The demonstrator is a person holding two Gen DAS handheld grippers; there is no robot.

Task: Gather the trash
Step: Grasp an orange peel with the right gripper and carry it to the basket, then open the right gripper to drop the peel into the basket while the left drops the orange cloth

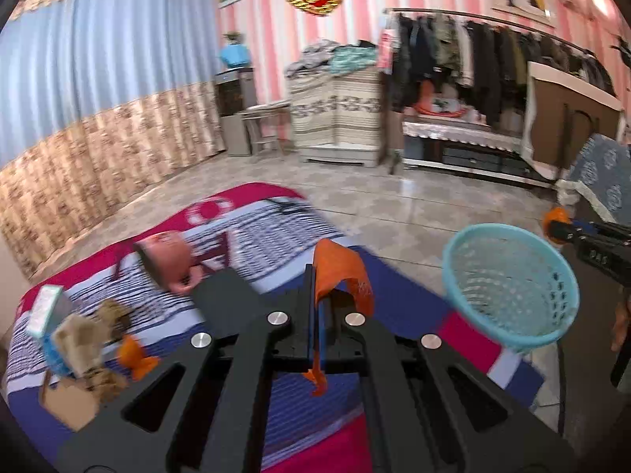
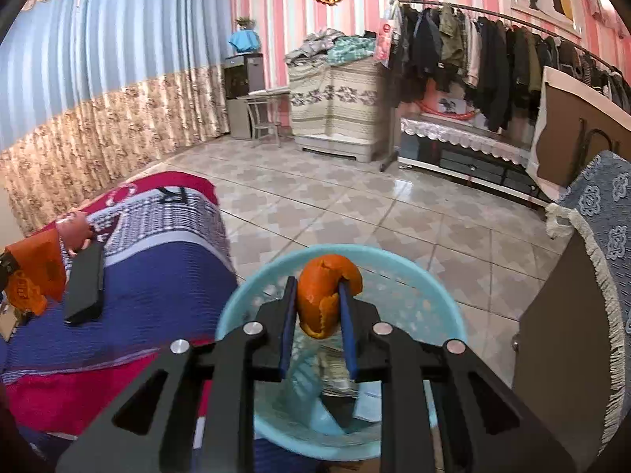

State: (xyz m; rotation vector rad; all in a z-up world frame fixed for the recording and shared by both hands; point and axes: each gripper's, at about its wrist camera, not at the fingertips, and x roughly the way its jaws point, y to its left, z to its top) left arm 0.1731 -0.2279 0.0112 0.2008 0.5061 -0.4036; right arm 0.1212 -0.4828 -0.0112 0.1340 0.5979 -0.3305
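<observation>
In the left wrist view my left gripper (image 1: 321, 276) is shut on a crumpled orange wrapper (image 1: 343, 264), held above the striped blanket (image 1: 276, 236). To its right stands a teal mesh basket (image 1: 508, 287). In the right wrist view my right gripper (image 2: 317, 283) is shut on a curled piece of orange peel (image 2: 327, 295), directly over the basket's rim (image 2: 244, 303); paper scraps lie inside it. The wrapper (image 2: 39, 272) shows at the left edge there. More litter sits on the blanket at the left: another orange peel (image 1: 136, 354) and torn brown paper (image 1: 79, 339).
A pink mug (image 1: 165, 260) and a black phone (image 2: 84, 283) lie on the blanket. A tiled floor (image 2: 355, 205) stretches beyond. A cloth-covered cabinet (image 2: 591, 256) stands at the right, a clothes rack (image 2: 493, 59) behind.
</observation>
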